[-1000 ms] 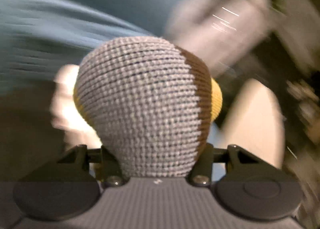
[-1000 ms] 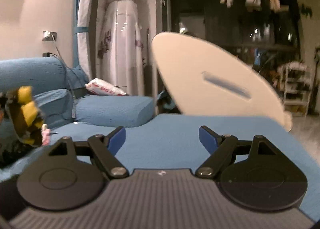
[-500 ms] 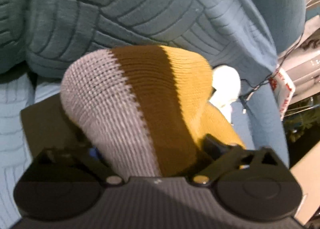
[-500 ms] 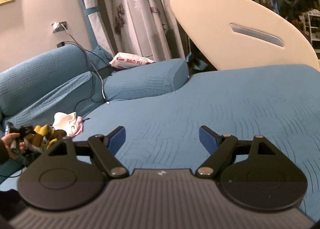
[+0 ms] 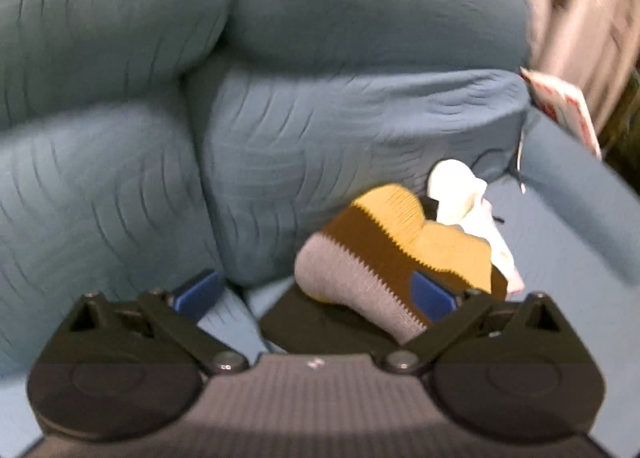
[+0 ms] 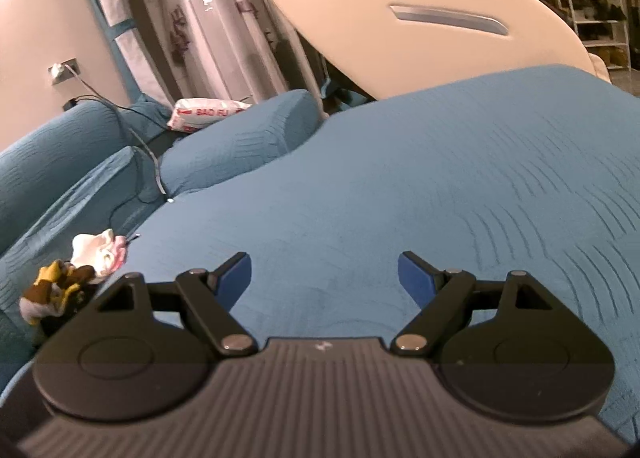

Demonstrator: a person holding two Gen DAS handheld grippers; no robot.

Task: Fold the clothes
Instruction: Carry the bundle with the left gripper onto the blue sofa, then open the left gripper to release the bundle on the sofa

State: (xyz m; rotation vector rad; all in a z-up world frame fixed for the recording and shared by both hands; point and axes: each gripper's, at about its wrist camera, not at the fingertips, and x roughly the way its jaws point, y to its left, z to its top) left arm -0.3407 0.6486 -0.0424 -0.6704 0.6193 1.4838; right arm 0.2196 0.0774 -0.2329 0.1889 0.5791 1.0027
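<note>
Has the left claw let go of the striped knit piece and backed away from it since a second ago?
Yes. The left claw is open and has pulled back; the striped knit piece now lies on the blue sofa.

Dim warm indoor light, casting soft shadows. Smearing with motion blur across the left view, worst on the cushions (image 5: 320,106). Staying sharper in the right view, bending strongly at fisheye edges.

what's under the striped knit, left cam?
The striped knit lies on something flat and dark on the blue sofa, with a white garment behind. What the dark thing is stays covered.
</note>
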